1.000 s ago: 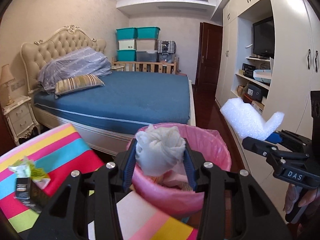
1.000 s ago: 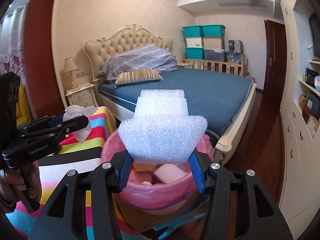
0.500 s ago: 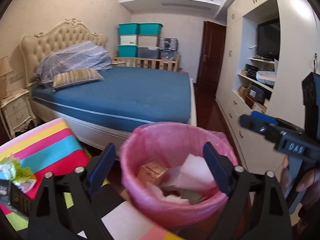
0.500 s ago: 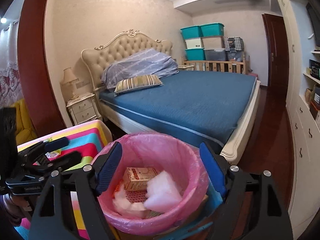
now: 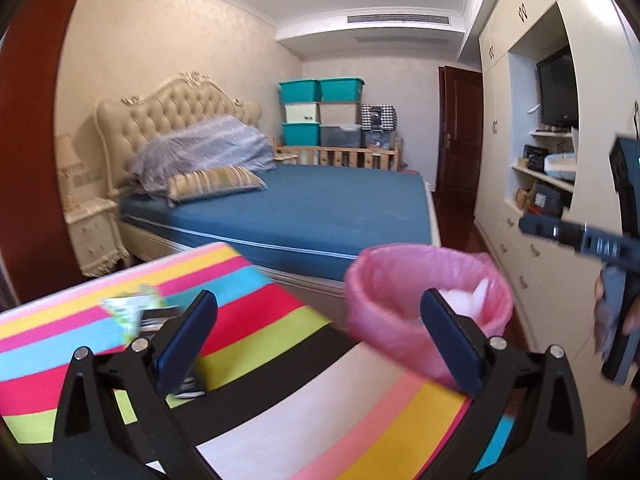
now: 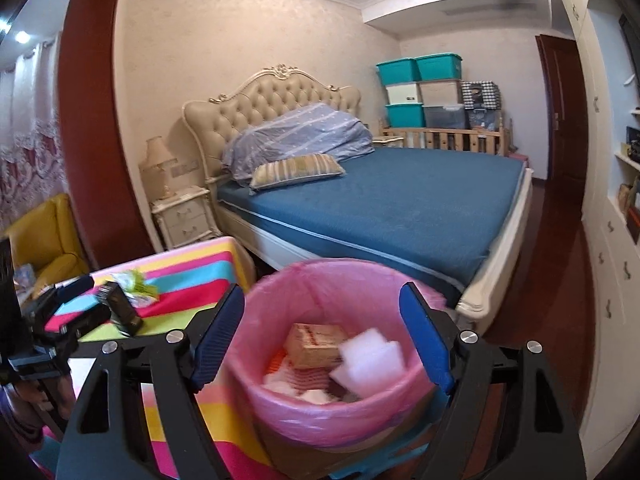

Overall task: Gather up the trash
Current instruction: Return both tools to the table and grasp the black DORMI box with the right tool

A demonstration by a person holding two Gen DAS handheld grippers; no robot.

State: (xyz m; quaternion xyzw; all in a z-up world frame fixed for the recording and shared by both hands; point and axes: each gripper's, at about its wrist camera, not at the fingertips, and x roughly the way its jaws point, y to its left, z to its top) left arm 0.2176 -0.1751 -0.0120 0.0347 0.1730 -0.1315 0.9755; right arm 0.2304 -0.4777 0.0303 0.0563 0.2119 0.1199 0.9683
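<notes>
since a second ago: wad of tissue gone from the left gripper [image 5: 320, 344], block of white foam [image 6: 370, 360] gone from the right gripper [image 6: 322, 334], both dropped into the pink-lined bin [image 6: 276, 412]. jaws of both just been opening, nothing between the pads of either.

left wrist view: swung off to the left of the bin, now over the striped table [image 5: 280, 400] beside the bin rather than over its mouth. jaws spread as wide as they go, blue pads well apart, holding nothing. pointed slightly downward across the tabletop, seemingly lined up toward what remains left of the bin: a crumpled green-and-white wrapper [image 5: 130, 310] and a dark small box [image 5: 160, 316] just beside it, blurred by the swing. bin standing at the table's far right corner, white scraps showing inside. other gripper seen right of the bin, held in a hand at the frame edge.

right wrist view: hovering right above the bin, tilted a little down into it, jaws wide and empty, straddling the rim without touching. foam lying inside on top, next to a tan carton [image 6: 316, 344] and other white scraps. placed so for a clean drop, probably. left of the bin, on the table, same wrapper and dark box not yet collected, left gripper close by them.
</notes>
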